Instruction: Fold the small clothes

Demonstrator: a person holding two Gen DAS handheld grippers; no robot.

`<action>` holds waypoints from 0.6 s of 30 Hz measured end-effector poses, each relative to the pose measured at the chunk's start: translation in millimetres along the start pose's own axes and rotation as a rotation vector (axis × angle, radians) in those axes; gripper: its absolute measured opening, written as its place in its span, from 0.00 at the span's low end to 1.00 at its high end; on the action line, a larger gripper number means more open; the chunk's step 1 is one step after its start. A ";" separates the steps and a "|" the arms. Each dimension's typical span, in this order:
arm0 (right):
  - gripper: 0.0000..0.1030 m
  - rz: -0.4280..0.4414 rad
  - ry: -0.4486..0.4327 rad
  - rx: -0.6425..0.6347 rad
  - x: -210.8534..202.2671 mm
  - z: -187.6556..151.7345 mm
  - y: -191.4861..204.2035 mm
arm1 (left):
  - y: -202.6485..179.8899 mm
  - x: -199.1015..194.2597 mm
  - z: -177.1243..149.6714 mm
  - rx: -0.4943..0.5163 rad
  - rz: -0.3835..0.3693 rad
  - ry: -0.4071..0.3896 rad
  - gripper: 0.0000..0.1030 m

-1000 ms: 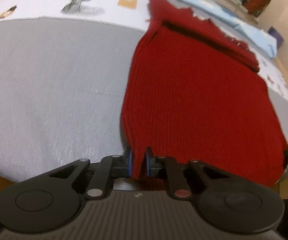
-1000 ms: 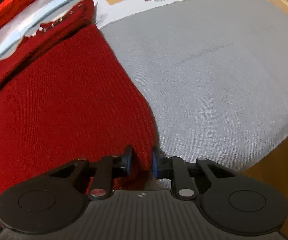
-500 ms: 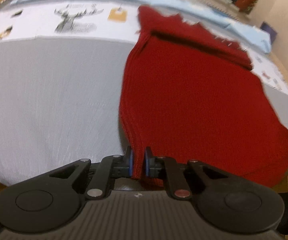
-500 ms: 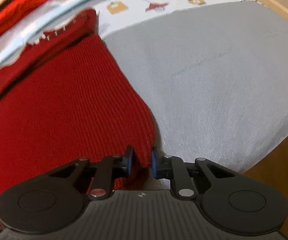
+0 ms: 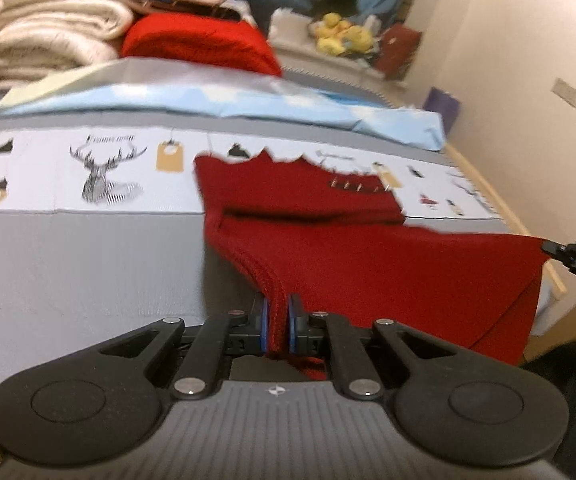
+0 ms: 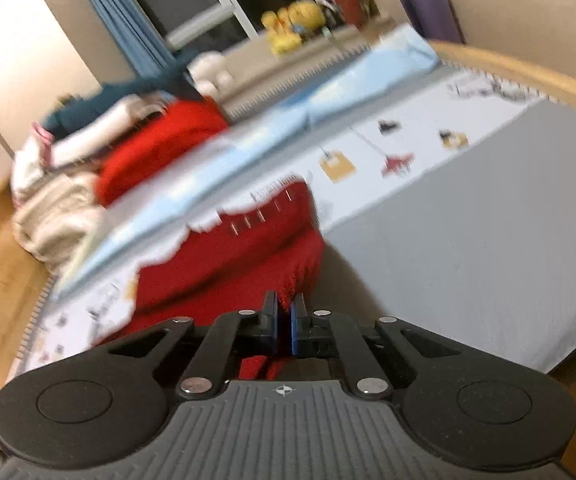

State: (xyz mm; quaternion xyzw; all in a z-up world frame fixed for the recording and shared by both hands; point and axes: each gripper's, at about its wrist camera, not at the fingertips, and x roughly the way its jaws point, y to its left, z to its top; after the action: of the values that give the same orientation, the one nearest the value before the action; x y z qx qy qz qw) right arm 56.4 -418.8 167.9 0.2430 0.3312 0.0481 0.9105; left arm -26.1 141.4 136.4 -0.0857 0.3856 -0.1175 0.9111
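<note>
In the left wrist view the left gripper [image 5: 276, 326] pinches the near hem of the red knit garment [image 5: 367, 256] lifted off the bed [image 5: 68, 264], while the right wrist view shows the right gripper [image 6: 284, 326] clamped on the other corner, where the thin bite could slip under tension.

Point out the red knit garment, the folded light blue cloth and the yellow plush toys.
red knit garment [image 5: 367, 264], left wrist view, lifted body panel
folded light blue cloth [image 5: 248, 100], left wrist view, top face
yellow plush toys [image 6: 291, 20], right wrist view, middle
</note>
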 end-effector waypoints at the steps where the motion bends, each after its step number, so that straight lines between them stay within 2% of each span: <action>1: 0.05 0.018 -0.013 -0.002 -13.4 2.3 -0.4 | -2.1 -10.0 -0.5 0.019 -0.002 0.000 0.09; 3: 0.05 0.035 -0.021 -0.004 -33.7 3.9 -1.1 | -2.6 -18.5 -3.0 0.034 0.008 0.019 0.09; 6: 0.05 0.018 -0.003 -0.011 -42.1 1.9 -2.0 | 6.2 -16.8 -6.0 -0.033 0.005 0.078 0.09; 8: 0.05 0.022 0.019 0.038 -48.3 -3.0 -2.9 | 7.1 -21.3 -2.4 -0.025 -0.032 0.066 0.09; 11: 0.05 0.036 0.013 0.025 -56.2 -3.9 10.6 | 17.4 -11.1 15.4 -0.021 -0.037 0.047 0.09; 14: 0.04 0.032 0.015 0.027 -40.0 15.8 20.3 | 51.4 30.9 51.0 -0.076 -0.008 0.029 0.09; 16: 0.04 0.006 0.007 0.018 -6.3 41.0 22.6 | 83.7 74.7 78.3 -0.163 0.014 0.028 0.09; 18: 0.05 -0.026 0.015 0.044 40.4 65.1 20.1 | 117.8 119.0 99.4 -0.271 0.002 0.025 0.12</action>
State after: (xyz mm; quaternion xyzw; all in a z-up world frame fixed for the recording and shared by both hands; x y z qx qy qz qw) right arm 130.0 -417.9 197.2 0.2581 0.3422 0.0309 0.9029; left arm 143.6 227.3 94.4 -0.2064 0.4093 -0.0643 0.8864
